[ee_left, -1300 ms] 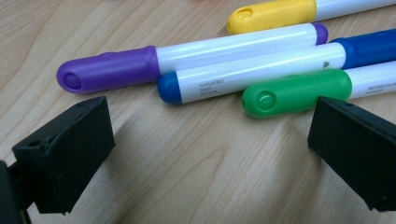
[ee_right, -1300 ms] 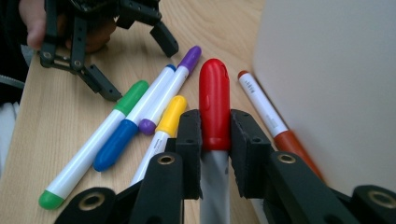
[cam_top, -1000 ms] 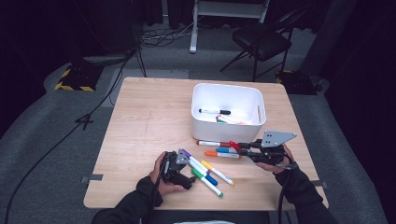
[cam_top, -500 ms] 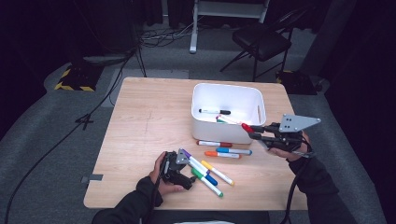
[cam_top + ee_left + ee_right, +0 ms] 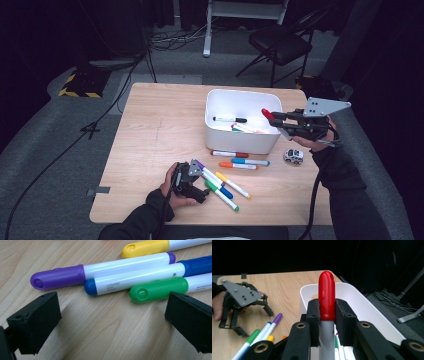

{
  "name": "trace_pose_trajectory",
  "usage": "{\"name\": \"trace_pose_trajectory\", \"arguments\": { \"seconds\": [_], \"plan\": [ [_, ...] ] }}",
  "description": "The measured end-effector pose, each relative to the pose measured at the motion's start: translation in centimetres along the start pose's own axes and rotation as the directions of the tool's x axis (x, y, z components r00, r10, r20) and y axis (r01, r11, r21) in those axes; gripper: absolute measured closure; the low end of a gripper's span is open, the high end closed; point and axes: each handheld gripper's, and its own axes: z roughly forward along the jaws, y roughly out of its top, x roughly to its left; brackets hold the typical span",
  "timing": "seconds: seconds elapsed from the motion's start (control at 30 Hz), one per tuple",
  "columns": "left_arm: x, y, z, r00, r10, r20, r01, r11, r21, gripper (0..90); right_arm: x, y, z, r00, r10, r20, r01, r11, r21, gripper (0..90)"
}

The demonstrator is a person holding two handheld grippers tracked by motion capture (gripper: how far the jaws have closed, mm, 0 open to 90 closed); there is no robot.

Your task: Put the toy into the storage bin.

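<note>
Right tool (image 5: 276, 120) clamped on red-capped marker (image 5: 268, 114), long axis level, cap over white bin (image 5: 240, 141)'s right rim; left tool (image 5: 197, 172) open, idle on tabletop (image 5: 155, 130).

Your table (image 5: 150, 130) is evenly lit from above while the room around it sinks into darkness. Up close, the near black pads blur, and soft shadows trail under the markers (image 5: 120, 277).
</note>
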Motion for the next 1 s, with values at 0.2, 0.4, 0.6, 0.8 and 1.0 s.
{"name": "trace_pose_trajectory", "arguments": {
  "seconds": [0.2, 0.4, 0.6, 0.8, 1.0],
  "plan": [
    [0.0, 0.0, 0.0, 1.0, 0.0, 0.0, 0.0, 1.0, 0.0, 0.6, -1.2, 1.1, 1.6, 1.0, 0.001, 0.01, -0.001, 1.0, 0.018, 75.0],
    [0.0, 0.0, 0.0, 1.0, 0.0, 0.0, 0.0, 1.0, 0.0, 0.5, -2.2, 1.4, 3.7, 0.9999, 0.007, 0.013, -0.007, 0.999, 0.054, 75.0],
    [0.0, 0.0, 0.0, 1.0, 0.0, -0.001, 0.0, 1.0, 0.0, 0.6, -2.9, 1.3, 5.9, 0.9999, 0.014, 0.007, -0.014, 0.993, 0.113, 75.1],
    [0.0, 0.0, 0.0, 1.0, 0.005, 0.0, -0.005, 1.0, 0.003, 0.6, -3.6, 0.3, 7.5, 0.9995, 0.03, 0.004, -0.031, 0.985, 0.171, 75.0],
    [0.0, 0.0, 0.0, 1.0, 0.004, 0.0, -0.004, 1.0, 0.003, 0.6, -4.0, -1.3, 8.4, 0.999, 0.044, 0.005, -0.044, 0.968, 0.248, 75.0]
  ]
}}
